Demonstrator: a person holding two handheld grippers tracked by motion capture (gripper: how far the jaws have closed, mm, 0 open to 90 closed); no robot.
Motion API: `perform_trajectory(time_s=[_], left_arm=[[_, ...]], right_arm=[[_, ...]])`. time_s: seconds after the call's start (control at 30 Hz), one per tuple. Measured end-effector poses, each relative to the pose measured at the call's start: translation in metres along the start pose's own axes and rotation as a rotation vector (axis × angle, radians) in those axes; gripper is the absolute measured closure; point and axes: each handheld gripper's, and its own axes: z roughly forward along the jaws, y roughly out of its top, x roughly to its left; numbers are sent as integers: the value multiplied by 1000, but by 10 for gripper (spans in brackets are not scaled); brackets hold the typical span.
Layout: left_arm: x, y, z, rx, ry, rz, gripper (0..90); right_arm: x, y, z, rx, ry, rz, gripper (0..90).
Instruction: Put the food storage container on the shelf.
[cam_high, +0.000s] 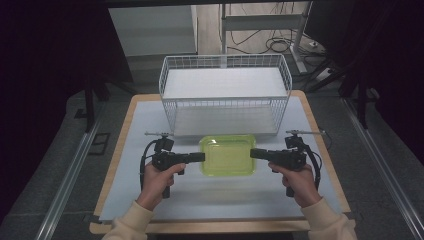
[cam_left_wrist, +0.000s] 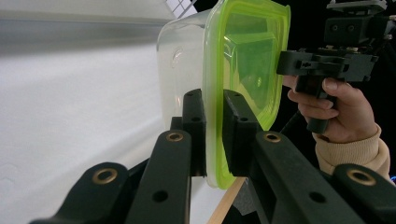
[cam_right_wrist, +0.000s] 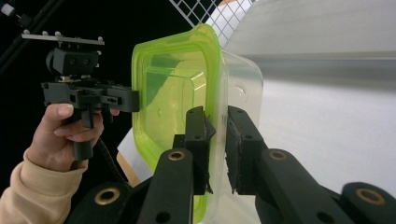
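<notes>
A: Where's the container (cam_high: 227, 155)?

B: Just in front of the wire basket (cam_high: 225, 95), above the surface (cam_high: 150, 120), green lid up.

A: Held?

B: Yes. The left gripper (cam_left_wrist: 214, 135) and right gripper (cam_right_wrist: 215, 149) each have their jaws clamped on its rim at opposite sides.

A: Any writing?

B: None I can read.

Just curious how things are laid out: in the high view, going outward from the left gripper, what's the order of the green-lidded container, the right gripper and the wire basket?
1. Container, clamped in the left gripper.
2. Right gripper, on the container's opposite edge.
3. Wire basket, at the back of the table.
</notes>
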Motion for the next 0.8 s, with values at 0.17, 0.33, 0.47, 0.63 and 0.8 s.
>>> perform_trajectory(time_s=[0.17,0.33,0.47,0.63,0.8], left_arm=[[-1,6,-2,-8,0,0,814],[-5,14,-6,-17,-2,8,815],[-7,20,-8,-20,0,13,814],[-7,27,-10,-24,5,18,815],[-10,36,-11,-22,16,29,815]], right_arm=[[4,7,0,-9,-5,-15,799],[8,14,-1,-18,-7,-27,799],[11,20,-2,-28,-5,-34,799],[11,27,-1,-38,-6,-35,800],[11,32,-1,-41,-2,-30,801]])
